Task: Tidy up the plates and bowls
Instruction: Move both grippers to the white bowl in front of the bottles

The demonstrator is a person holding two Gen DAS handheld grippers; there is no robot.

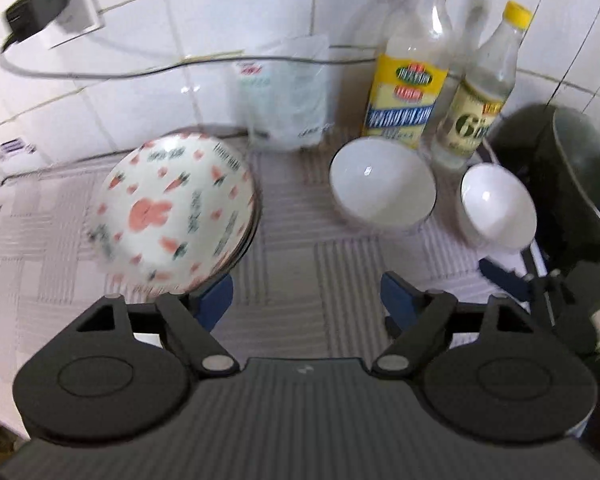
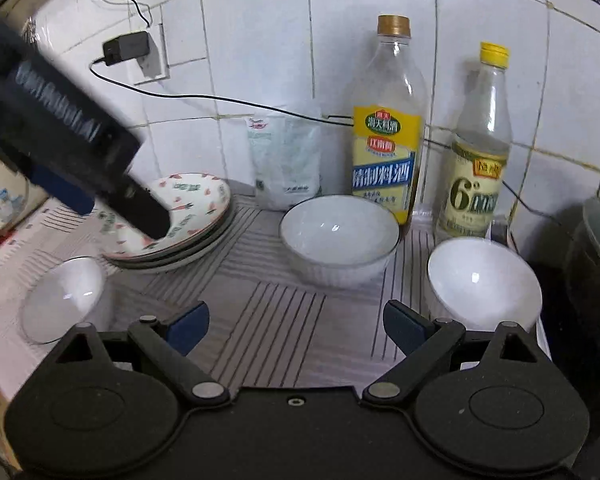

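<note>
A stack of plates (image 1: 176,208) printed with carrots and a pink rabbit lies on the mat at the left. My left gripper (image 1: 306,300) hangs open and empty just right of the stack, its left finger close to the near rim. Two white bowls (image 1: 382,182) (image 1: 498,212) stand upright to the right. In the right wrist view, my right gripper (image 2: 296,326) is open and empty above the mat, between the large bowl (image 2: 338,236) and the smaller bowl (image 2: 484,280). A third white bowl (image 2: 62,300) sits at the near left. The left gripper's blurred black body (image 2: 72,136) covers part of the plates (image 2: 188,208).
Two bottles (image 2: 388,152) (image 2: 480,168) and a white bag (image 2: 284,160) stand against the tiled wall behind the bowls. A dark pot (image 1: 572,176) sits at the right edge. A charger (image 2: 126,46) with its cable hangs on the wall.
</note>
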